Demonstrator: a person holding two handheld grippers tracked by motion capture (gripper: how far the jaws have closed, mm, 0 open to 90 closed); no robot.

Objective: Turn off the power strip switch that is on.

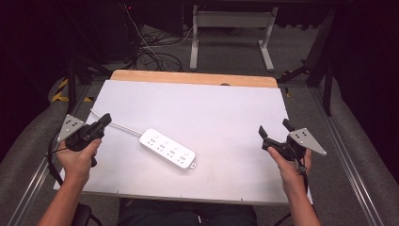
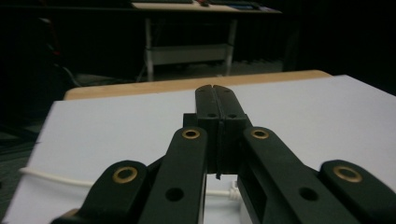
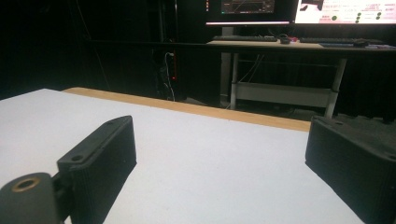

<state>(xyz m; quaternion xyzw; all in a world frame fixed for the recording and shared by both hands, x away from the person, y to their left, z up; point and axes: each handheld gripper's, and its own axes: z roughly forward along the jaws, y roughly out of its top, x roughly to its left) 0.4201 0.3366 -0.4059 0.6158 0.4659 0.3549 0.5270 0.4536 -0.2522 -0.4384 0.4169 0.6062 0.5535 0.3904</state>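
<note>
While the left gripper (image 1: 104,120) hovers at the table's left edge with both jaws pressed together on nothing, the right gripper (image 1: 274,130) sits at the right edge, jaws spread wide and empty. Between the 2 lies a white power strip (image 1: 168,149), flat on the white table (image 1: 211,108), its cord (image 1: 117,124) trailing toward the left gripper.

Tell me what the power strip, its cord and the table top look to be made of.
Power strip: likely hard white plastic, smooth, with a slight sheen and moulded sockets.
Cord: probably rubbery or plastic white sheathing; it curves loosely across the top.
Table top: a matt white sheet, material unclear, with a wood-look strip along the far edge.
</note>
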